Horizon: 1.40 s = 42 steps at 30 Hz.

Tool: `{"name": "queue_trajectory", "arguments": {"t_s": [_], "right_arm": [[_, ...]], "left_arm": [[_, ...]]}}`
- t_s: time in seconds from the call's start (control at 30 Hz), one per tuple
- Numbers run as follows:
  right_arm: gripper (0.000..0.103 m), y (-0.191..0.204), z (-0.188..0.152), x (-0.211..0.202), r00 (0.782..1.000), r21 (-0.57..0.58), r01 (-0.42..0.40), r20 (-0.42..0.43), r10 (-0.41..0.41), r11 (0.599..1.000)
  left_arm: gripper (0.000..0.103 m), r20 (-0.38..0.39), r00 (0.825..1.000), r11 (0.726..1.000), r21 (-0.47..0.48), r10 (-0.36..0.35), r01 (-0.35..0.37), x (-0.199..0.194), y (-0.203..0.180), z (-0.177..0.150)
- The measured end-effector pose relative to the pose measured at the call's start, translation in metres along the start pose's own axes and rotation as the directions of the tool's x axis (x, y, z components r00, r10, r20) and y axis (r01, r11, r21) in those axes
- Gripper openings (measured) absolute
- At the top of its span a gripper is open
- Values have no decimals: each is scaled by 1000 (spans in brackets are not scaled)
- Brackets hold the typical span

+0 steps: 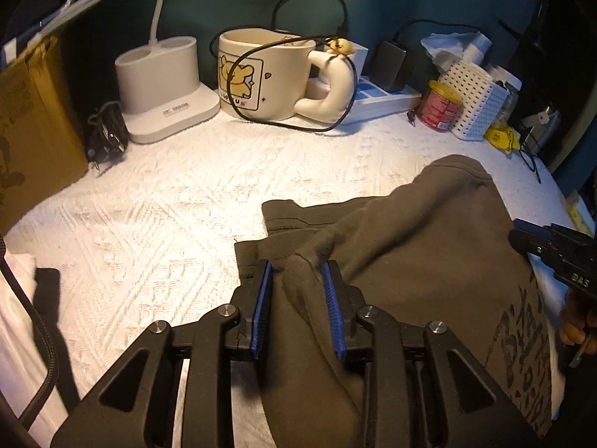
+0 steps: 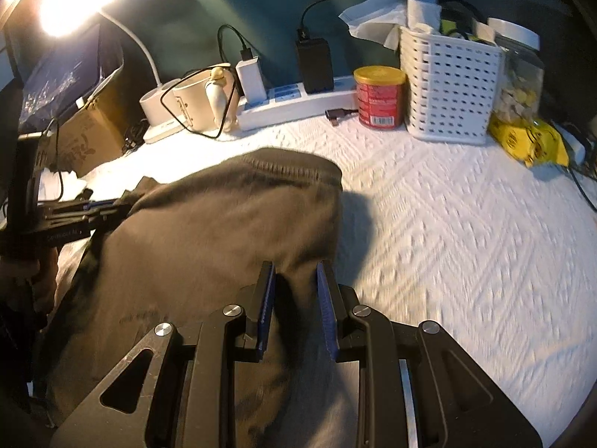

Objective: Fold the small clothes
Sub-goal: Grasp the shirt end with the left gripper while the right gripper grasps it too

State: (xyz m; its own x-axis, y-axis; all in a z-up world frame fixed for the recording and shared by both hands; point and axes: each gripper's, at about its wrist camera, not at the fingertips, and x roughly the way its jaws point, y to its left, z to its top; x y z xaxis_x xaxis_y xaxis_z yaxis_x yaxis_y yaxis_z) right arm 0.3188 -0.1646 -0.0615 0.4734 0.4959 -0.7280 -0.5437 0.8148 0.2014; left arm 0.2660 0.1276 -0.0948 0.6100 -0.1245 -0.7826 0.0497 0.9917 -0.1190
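Cloth bunches between the pads of both my claws, the left gripper [image 1: 298,310] slackening around its fold, the right gripper [image 2: 296,306] pinching the dark garment [image 1: 418,231] on the white bedcover [image 1: 186,194], so I should lay edges flat before letting go.

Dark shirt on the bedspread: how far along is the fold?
Done: one side of the shirt looks turned over onto itself, hem edges stacked near the left tool. In hand: both tools have cloth between their pads; the right tool holds a bunched ridge. Left: the shirt is still humped and creased on the bedspread, not a flat packet.
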Motion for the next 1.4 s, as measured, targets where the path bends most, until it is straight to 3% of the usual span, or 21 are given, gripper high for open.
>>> {"name": "queue_trajectory", "arguments": {"t_s": [0.17,0.33,0.5,0.6,0.7,0.73,0.93,1.07,1.2,1.4], "right_arm": [[25,-4,10,19,1000,26,-26,-8,26,999],[25,-6,16,23,1000,22,-24,-17,24,999],[25,-17,16,18,1000,45,-5,-9,5,999],[27,-24,16,15,1000,69,-11,-2,11,998],[52,-27,16,15,1000,77,-13,-3,13,997],[54,-28,16,15,1000,82,-22,-4,22,996],[54,-23,16,21,999,62,-28,-16,29,998],[60,-18,15,23,999,63,-48,0,48,997],[68,-3,13,27,997,16,-79,4,79,997],[69,13,12,32,991,-3,-132,-1,132,991]], "left_arm": [[30,-4,1000,1000,-2,-12,12,-3,4,3],[62,43,999,999,-47,16,-14,-17,20,-2],[62,38,998,990,-129,-57,61,-14,33,-8],[62,28,989,979,-134,-148,150,-11,26,-6],[64,20,989,984,-99,-149,150,-7,12,-5],[66,21,990,986,-88,-142,143,-7,9,-4],[67,-27,974,973,-62,-225,223,2,-13,3],[68,-14,987,985,55,-162,162,6,-35,0],[68,-18,987,985,69,-160,161,7,-38,0],[45,-16,983,978,98,-182,183,9,-50,-5]]}}
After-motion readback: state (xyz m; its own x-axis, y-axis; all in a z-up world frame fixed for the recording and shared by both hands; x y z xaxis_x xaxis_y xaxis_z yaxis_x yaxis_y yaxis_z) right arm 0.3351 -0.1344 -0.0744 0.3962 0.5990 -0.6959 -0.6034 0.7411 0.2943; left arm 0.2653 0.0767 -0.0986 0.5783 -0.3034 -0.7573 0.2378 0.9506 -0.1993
